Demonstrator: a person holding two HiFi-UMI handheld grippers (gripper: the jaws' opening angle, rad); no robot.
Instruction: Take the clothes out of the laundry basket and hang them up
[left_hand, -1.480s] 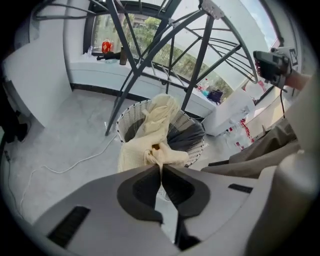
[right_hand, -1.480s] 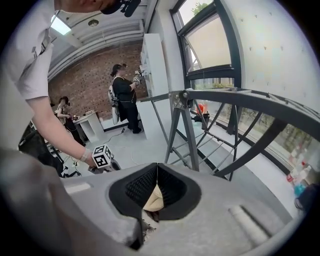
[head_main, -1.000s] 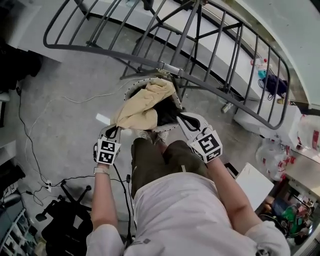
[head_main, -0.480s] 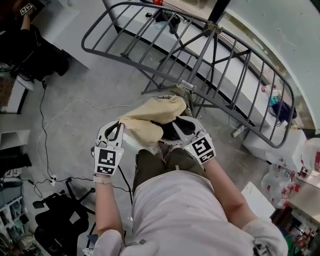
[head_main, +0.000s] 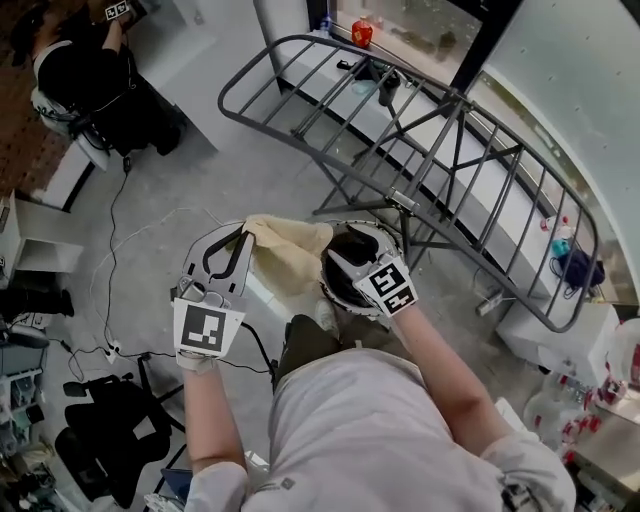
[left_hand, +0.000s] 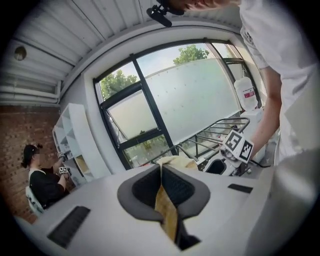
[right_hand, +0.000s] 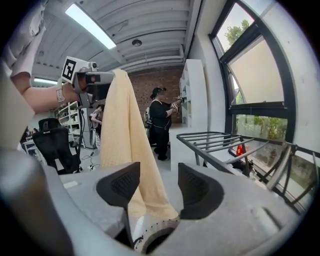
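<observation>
the left gripper (head_main: 240, 235), jaws together, clamped a corner of the yellow cloth (head_main: 290, 255), which hung at its 3 o'clock. the right gripper (head_main: 338, 262) had just been opening, jaws apart, the cloth's lower end loose between them, above the laundry basket (head_main: 392, 243). lifting-out step, seemingly. the next move likely called for carrying the cloth to the drying rack (head_main: 440, 150) at 12 o'clock and draping it over a bar.

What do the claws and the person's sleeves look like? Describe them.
The left claw and right claw have white bodies with dark grey textured pads. Each carries a cube of black-and-white square markers. The person wears a white short-sleeved T-shirt.
</observation>
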